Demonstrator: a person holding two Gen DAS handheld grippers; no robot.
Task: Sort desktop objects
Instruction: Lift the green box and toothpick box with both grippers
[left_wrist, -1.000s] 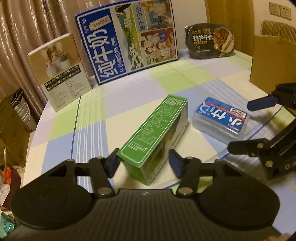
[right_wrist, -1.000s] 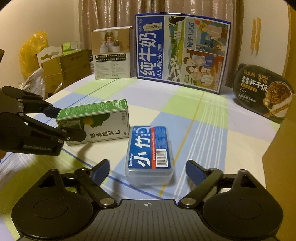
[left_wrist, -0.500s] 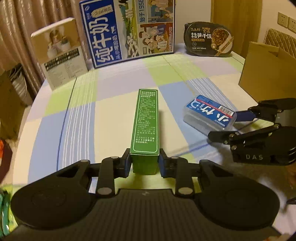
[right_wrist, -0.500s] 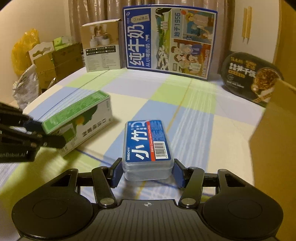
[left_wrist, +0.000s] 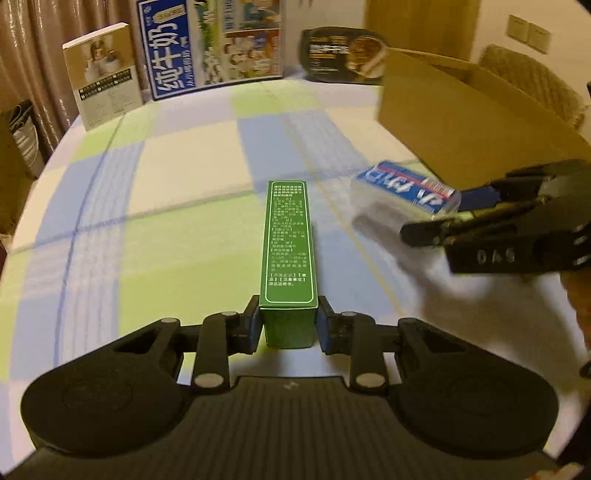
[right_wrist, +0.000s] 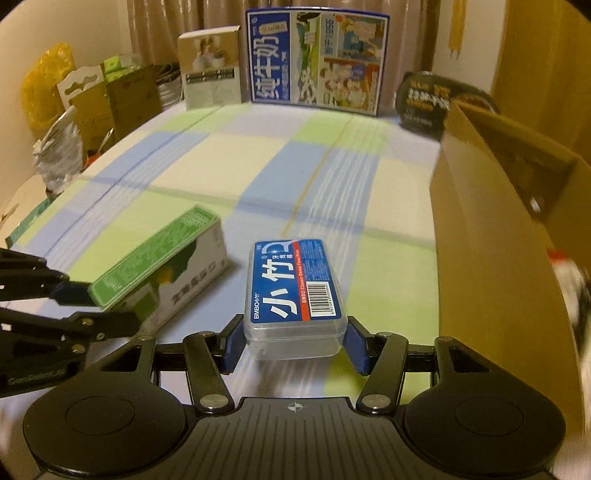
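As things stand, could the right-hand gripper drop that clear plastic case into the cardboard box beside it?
Probably yes. The right gripper is shut on the plastic case, and the cardboard box stands open-topped just to its right with nothing between them. It would need lifting over the box's wall first.

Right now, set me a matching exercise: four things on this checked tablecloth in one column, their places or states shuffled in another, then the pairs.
Things:
1. long green carton
2. clear plastic box with blue label
3. brown cardboard box
4. big blue milk carton

States:
A. standing upright at the table's far edge
B. clamped by the left gripper
C. open, at the table's right side
D. clamped by the right gripper

Pairs: 1-B, 2-D, 3-C, 4-A
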